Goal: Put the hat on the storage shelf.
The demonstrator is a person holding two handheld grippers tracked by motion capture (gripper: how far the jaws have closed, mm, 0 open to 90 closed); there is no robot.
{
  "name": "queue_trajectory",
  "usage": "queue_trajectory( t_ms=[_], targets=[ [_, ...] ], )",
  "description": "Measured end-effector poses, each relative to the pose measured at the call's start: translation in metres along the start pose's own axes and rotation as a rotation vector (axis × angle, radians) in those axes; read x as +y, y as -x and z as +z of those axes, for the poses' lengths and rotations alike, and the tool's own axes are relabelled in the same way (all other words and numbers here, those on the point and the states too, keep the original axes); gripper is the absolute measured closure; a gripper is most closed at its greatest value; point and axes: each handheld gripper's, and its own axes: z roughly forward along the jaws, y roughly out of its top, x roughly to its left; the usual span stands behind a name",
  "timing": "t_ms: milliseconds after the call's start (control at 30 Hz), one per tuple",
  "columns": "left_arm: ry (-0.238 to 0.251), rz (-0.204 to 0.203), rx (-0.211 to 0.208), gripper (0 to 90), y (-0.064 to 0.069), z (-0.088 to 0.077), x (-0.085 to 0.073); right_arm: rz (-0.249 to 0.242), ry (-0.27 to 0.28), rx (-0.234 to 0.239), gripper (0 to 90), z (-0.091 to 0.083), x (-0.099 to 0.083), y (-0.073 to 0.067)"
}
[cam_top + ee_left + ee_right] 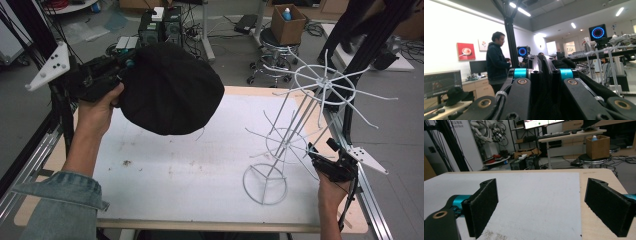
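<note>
A black fabric hat [170,90] hangs in the air over the table's far left, held up by the person's left hand. My left gripper [129,63] is shut on the hat's edge. In the left gripper view the dark cloth [546,95] is pinched between the closed jaws of the left gripper [544,61]. A white wire hat rack [325,82] with hooked arms stands on the right of the table. My right gripper [316,152] sits low beside the rack's stem, close to the table's right edge. In its own view the right gripper [541,202] stands wide open with nothing between the pads.
A white mat [200,160] covers the wooden table [596,177]. Behind the table stand a stool [272,42] carrying a cardboard box [287,22], computer towers and cables. Black frame posts [370,45] rise at the right. A person [496,65] stands far off by a desk.
</note>
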Motion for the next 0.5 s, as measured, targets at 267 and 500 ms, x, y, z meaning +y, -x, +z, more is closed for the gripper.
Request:
queue_trajectory(
  t_ms=[267,500],
  targets=[
    [0.024,-0.015,-0.050,84.8,-0.016,0.031,0.025,0.005,-0.004,0.001,11.0,0.000,0.000,-0.001],
    [0.056,-0.040,-0.085,84.8,-0.024,0.060,0.038,0.005,-0.009,-0.001,11.0,0.000,0.000,0.000]
  ],
)
